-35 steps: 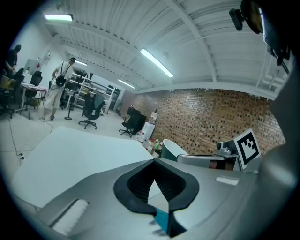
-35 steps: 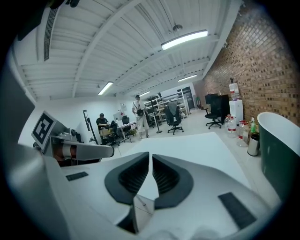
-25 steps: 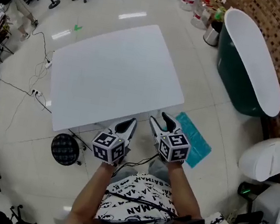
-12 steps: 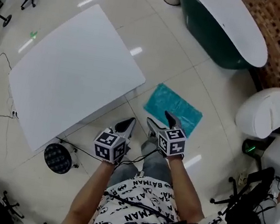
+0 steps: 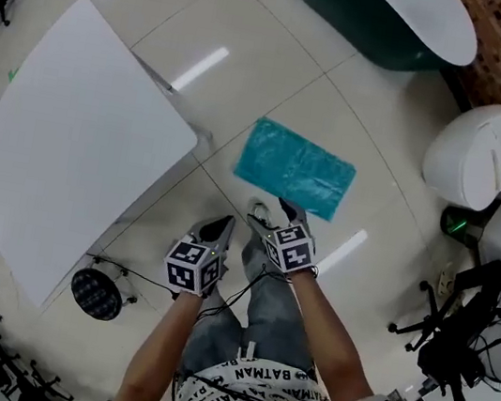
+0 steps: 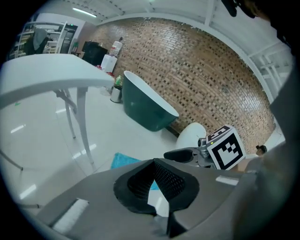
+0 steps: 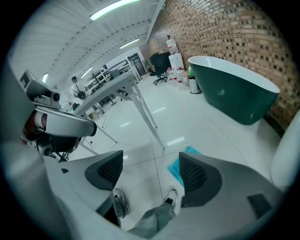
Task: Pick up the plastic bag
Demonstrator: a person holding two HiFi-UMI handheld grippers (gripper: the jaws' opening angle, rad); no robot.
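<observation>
The bag (image 5: pixel 296 167) lies flat on the floor (image 5: pixel 380 193), out from the floor's brick-wall edge and near the counter (image 5: pixel 68 155) corner. The right hand-held gripper (image 5: pixel 271 210) hovers just short of the bag's near edge. Its jaws have just been opening and stand spread, with nothing between them. The left hand-held gripper (image 5: pixel 223 226) has its jaws pressed together and is empty. Flat film offers little to bite, so my advice is to come in low at the near edge or a corner with the right, slide one pad under, pinch a fold and lift slowly. Spread the left only if a second hold is needed.
</observation>
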